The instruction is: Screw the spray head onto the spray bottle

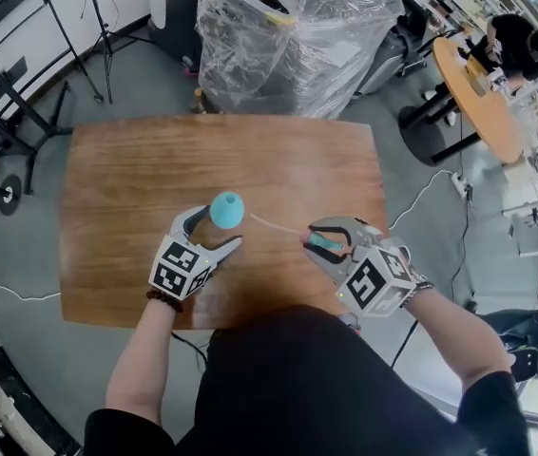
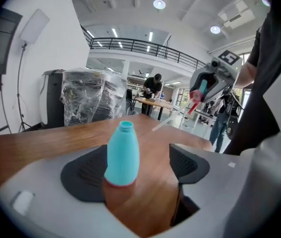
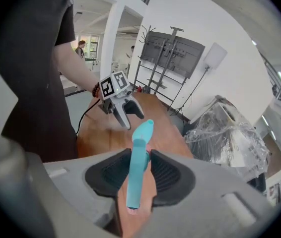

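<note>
Handling notes. The turquoise plastic spray bottle (image 2: 122, 152) stands upright, neck open, on the brown wooden table (image 1: 136, 179). I judge it light and probably empty, so it will tip or skate at a nudge. The wall looks smooth and thin: likely slippery, and it may dent under a hard squeeze. The body tapers towards the neck, so the best hold is low on the wide part, which leaves the threaded neck free.

The turquoise trigger spray head (image 3: 139, 172) looks stiff in its moulded body. Its thin, pale dip tube (image 1: 274, 224) is flexible and must be threaded into the neck first. It points towards the bottle and falls short of it.

Left gripper (image 1: 216, 229): jaws wide apart, straddling the bottle near its base. There is a clear gap to the pad on the side of my other hand. On the other side the bottle overlaps the pad, and I cannot tell if they touch. No squeeze on it.

Right gripper (image 1: 321, 240): jaws clamped on the spray head, both pads pressing its sides. It is held above the table, apart from the bottle.
</note>
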